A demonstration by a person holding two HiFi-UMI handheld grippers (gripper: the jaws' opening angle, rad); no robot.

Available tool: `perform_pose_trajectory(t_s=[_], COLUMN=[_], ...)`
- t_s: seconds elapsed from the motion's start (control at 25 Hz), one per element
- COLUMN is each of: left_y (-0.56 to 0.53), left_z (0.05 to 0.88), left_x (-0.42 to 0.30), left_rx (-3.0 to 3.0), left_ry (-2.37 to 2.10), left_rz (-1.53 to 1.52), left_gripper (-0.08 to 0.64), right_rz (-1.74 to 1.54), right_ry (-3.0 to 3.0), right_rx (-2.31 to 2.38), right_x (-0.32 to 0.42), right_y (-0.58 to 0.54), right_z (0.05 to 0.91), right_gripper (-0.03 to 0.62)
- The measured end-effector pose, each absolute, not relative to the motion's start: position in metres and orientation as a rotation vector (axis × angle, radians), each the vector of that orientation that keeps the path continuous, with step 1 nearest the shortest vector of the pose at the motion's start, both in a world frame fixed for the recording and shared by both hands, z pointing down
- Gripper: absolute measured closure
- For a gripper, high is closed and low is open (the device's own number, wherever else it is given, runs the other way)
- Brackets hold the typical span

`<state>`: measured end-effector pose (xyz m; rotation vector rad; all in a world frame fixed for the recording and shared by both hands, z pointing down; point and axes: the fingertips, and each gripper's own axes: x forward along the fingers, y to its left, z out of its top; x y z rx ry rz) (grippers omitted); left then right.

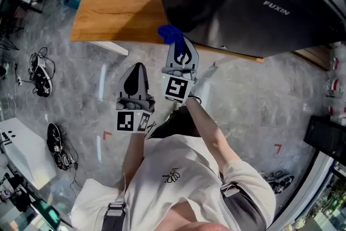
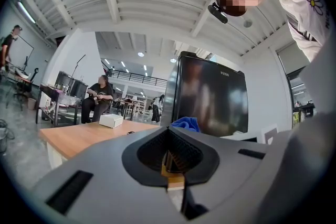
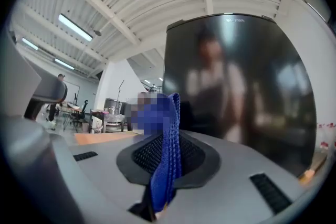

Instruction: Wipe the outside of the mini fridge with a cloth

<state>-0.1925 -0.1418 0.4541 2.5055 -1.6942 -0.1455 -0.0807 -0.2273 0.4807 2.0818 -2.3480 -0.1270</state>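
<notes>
Ceiling [image 3: 131, 2] w/ fridge [image 3: 236, 86]; gripper views only

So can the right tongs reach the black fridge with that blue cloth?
Probably yes. The right tongs, shut on the blue cloth, point at the fridge front, and nothing stands between them.

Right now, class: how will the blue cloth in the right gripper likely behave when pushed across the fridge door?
Probably floppy: the blue cloth bunches loosely beyond the right gripper pinching it. Likely light: a thin folded edge stands up. It should slide easily on the glossy fridge.
</notes>
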Motion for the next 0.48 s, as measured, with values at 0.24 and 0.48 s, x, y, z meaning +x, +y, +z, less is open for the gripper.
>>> perform_pose_trajectory(t_s=[0.24, 0.48], left_y=[-0.14, -0.142], left_z=[0.465, 0.47], left_x=[-0.198, -0.208], left_rx=[2.485, 2.47], left_ry=[-1.679, -1.697], left_rz=[-0.112, -0.088], left_gripper=[0.555, 0.555], right_rz=[-0.161, -0.223], right_ry=[-2.293, -2.266], right_rx=[2.045, 2.049], right_x=[-0.085, -0.081], right_y=[-0.244, -0.244], right_z=[0.494, 0.495], right_gripper=[0.531, 0.531])
